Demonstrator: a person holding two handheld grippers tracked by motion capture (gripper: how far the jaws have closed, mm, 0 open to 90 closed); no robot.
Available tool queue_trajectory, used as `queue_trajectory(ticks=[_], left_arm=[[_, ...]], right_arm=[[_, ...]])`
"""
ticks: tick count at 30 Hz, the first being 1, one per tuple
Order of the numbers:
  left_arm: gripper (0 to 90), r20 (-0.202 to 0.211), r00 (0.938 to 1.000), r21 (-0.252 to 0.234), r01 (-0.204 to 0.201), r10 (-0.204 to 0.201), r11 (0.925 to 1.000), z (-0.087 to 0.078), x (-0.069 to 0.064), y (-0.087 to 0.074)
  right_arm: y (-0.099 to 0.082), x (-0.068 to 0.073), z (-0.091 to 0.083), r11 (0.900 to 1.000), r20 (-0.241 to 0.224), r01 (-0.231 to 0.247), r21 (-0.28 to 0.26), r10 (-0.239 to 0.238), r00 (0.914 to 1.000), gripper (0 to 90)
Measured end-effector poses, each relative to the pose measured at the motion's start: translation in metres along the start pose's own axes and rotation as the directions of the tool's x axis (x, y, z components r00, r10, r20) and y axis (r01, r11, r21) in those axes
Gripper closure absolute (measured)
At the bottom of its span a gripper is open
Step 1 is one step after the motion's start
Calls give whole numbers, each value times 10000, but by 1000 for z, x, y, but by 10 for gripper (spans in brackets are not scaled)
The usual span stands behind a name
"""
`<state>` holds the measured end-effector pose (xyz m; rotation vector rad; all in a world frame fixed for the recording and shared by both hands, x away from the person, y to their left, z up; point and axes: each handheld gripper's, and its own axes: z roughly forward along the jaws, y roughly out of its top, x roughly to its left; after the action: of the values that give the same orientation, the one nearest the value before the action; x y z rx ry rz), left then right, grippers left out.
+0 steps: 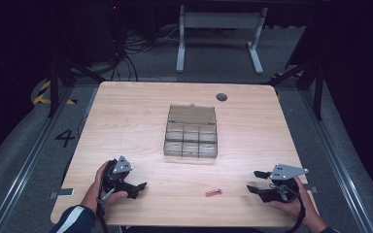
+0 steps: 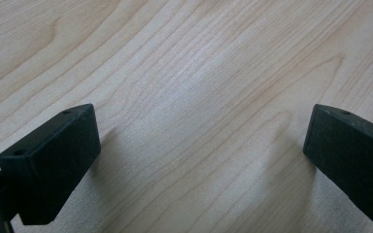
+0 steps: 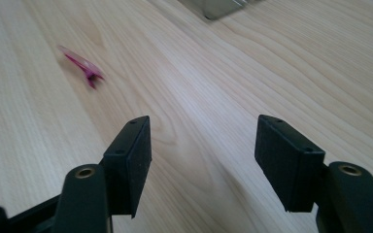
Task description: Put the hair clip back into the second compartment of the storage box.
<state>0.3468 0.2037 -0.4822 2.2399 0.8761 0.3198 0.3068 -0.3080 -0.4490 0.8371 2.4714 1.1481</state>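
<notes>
A clear plastic compartment box [image 1: 191, 132] sits at the middle of the wooden table [image 1: 126, 121], its lid standing open at the back. A small pink piece [image 1: 213, 192] lies near the front edge; in the right gripper view the pink piece [image 3: 83, 65] is ahead and to the left of the jaws. My left gripper [image 1: 138, 187] rests at the front left, open, with bare wood between its jaws [image 2: 201, 141]. My right gripper [image 1: 253, 180] is at the front right, open and empty [image 3: 203, 145], pointing left toward the pink piece.
A dark round grommet hole [image 1: 222, 97] is near the table's far edge. Beyond the table stand a white desk frame [image 1: 218, 34] and loose cables on the grey floor. A corner of the box [image 3: 223, 7] shows at the top of the right gripper view.
</notes>
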Motion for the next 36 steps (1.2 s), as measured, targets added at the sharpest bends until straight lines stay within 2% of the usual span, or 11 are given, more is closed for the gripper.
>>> queue_trajectory(ticks=[1,5,10,15,16,18,20,26,30,36], left_arm=[[5,2,10000,0,2,-2,10000,0,0,0],[5,0,10000,-1,3,-3,10000,0,0,0],[5,-25,10000,4,-24,24,10000,0,0,0],[5,-29,10000,3,-29,29,10000,0,0,0],[5,-27,10000,4,-29,29,10000,0,0,0],[5,-29,10000,2,-26,26,10000,0,0,0],[6,-29,10000,4,-26,26,10000,0,0,0],[5,-29,10000,2,-28,28,10000,0,0,0],[5,-27,10000,5,-29,29,10000,0,0,0],[5,-29,10000,4,-27,27,10000,0,0,0]], right_arm=[[4,3,3,10000,-237,76,-59,-77,9997,396],[16,14,11,9991,-681,426,-17,-426,9968,399],[34,29,24,9955,-1259,949,38,-937,9876,417],[49,43,41,9885,-2025,1508,121,-1453,9684,465],[51,45,44,9880,-2066,1539,115,-1483,9671,482],[56,51,51,9841,-2315,1771,113,-1697,9579,508],[59,57,58,9783,-2362,2064,192,-1962,9517,542],[62,62,70,9725,-2512,2310,284,-2167,9434,606],[59,60,72,9750,-2500,2212,209,-2091,9454,639],[53,58,77,9745,-2631,2200,434,-2013,9435,672]])
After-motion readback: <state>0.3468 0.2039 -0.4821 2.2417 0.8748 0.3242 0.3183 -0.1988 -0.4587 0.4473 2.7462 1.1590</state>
